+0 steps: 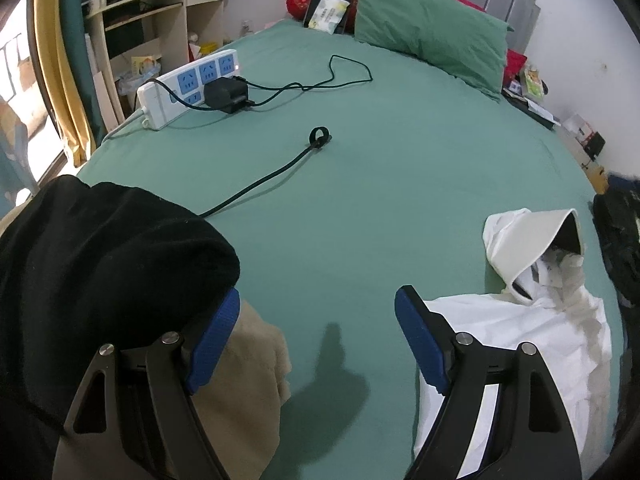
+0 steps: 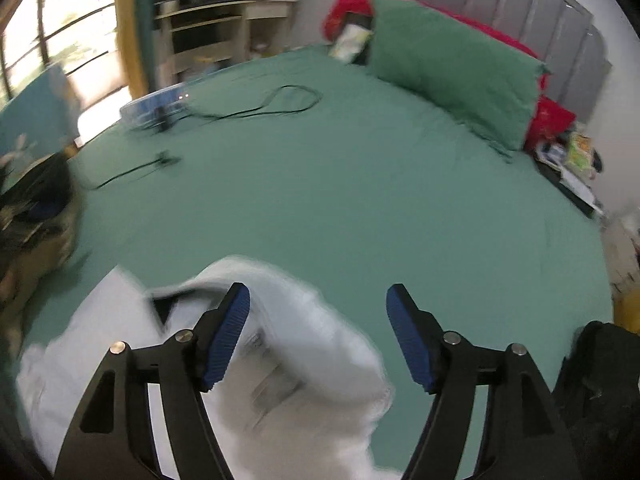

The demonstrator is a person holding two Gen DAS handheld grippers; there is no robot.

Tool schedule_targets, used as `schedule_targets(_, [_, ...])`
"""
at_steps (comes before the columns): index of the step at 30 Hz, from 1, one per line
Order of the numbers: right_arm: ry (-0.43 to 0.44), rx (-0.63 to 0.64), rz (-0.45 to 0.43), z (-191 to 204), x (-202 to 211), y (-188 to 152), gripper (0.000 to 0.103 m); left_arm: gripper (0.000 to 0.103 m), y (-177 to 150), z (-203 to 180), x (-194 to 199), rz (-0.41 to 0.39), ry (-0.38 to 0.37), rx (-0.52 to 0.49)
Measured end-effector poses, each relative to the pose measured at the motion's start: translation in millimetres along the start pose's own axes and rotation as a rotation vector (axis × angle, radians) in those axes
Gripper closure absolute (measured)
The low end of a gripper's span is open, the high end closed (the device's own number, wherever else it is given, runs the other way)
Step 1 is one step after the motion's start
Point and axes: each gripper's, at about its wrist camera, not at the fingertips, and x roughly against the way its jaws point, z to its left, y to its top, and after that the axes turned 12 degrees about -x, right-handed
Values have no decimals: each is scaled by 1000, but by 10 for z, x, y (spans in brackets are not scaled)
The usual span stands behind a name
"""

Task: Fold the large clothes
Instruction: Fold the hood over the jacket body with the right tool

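White hooded top (image 1: pixel 520 332) lies crumpled on green bed (image 1: pixel 360 200), near edge, hood up, not folded yet
Right gripper (image 2: pixel 318 332) spread wide above it, pinching nothing
Left gripper (image 1: pixel 316 344) spread too, over bare sheet; black cloth (image 1: pixel 100 256) drapes over its left finger, tan cloth (image 1: pixel 248 360) beneath
No boxes or baskets seen
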Motion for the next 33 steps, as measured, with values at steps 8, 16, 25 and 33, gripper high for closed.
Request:
schedule_targets(8, [19,117,140,204,-944,53,32,20,-28,-110,-112,3,74,-69])
schedule_targets(16, [204,200,336,336,-1144,-642,26,20,-58,-210,-154,10,100,-106])
schedule_targets(25, [189,436,413,572,-1306,-708,4,20,-101,-279,-204,28,93,-123])
schedule_targets(33, [236,497,468,732,-1635,-646,1,20,-119,-258,-226,34,102,-119])
